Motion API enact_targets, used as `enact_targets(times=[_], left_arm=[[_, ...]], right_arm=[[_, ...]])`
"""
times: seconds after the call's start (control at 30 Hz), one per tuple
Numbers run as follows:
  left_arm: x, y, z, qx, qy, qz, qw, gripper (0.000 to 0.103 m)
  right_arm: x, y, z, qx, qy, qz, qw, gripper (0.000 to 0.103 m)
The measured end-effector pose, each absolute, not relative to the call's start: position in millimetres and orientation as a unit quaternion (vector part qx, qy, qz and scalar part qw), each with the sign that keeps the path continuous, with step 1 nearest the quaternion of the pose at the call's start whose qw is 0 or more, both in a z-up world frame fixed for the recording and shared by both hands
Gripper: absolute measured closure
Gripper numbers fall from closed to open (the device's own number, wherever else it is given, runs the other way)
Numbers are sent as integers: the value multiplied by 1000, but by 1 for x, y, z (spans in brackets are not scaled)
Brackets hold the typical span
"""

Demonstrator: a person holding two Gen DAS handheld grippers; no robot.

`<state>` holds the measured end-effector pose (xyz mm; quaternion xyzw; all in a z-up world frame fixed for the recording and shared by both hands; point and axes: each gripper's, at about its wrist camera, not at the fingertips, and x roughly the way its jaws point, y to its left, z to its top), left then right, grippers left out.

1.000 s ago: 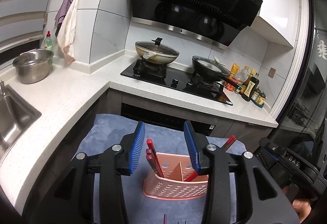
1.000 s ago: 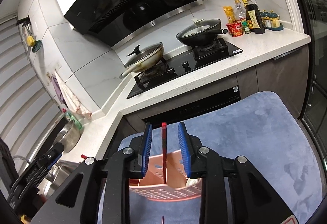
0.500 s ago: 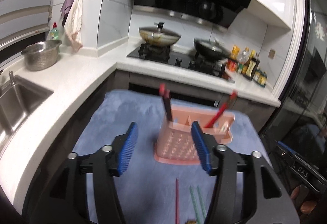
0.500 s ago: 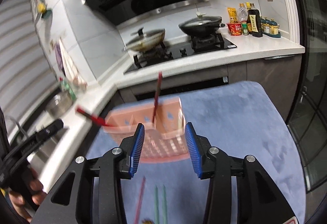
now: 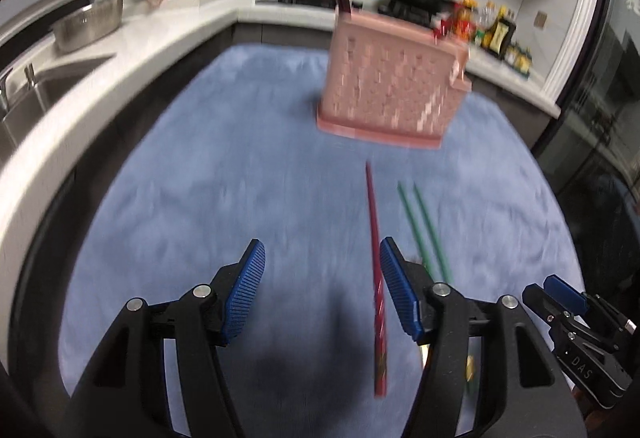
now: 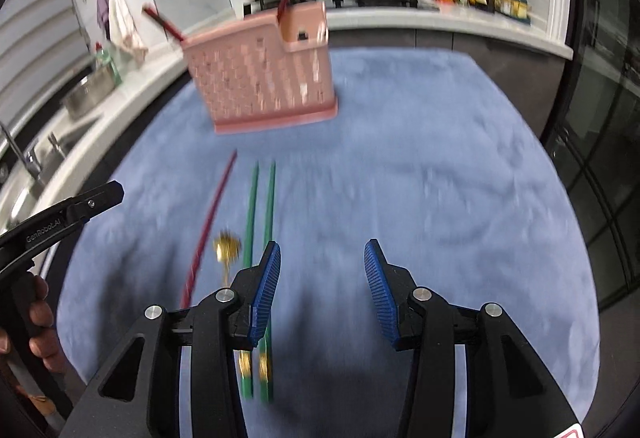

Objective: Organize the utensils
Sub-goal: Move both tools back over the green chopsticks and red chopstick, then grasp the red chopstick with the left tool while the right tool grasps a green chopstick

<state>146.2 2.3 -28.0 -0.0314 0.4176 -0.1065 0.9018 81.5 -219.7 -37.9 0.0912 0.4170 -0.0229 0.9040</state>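
Both hand-held grippers: left (image 5: 322, 288) and right (image 6: 320, 288) just opened, empty, pulled back from pink holder (image 5: 394, 86).
Meaning: red chopstick (image 5: 376, 258) next, probably.

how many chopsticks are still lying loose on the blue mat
3: one red chopstick nearest the sink side, and two green chopsticks side by side just beside it, all in front of the pink holder. More may be hidden under the grippers.

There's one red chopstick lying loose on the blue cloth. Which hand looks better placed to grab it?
Left. The red chopstick lies just inside the left gripper's open jaws, by one pad. The right gripper, also open, has bare blue cloth between its jaws, with the green chopsticks nearer it.
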Motion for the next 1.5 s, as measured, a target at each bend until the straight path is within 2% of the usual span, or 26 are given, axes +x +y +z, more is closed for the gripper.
enact_targets(times=[0.27,0.53,0.93,1.2,1.5], left_arm=[[109,5,-65,-23,459,-106,882,46],[91,4,-80,-26,475,-109,873,46],[88,-3,-84,-26,480,-126,868,46],[89,-14,-86,-23,482,-142,864,44],[97,-21,-90,-31,468,-147,871,44]], right_arm=[[52,-198,-76,72,456,-11,887,59],[48,-188,-83,71,462,2,884,62],[51,-181,-90,54,467,4,882,77],[56,-184,-91,57,463,3,884,92],[57,-186,-93,63,460,7,885,93]])
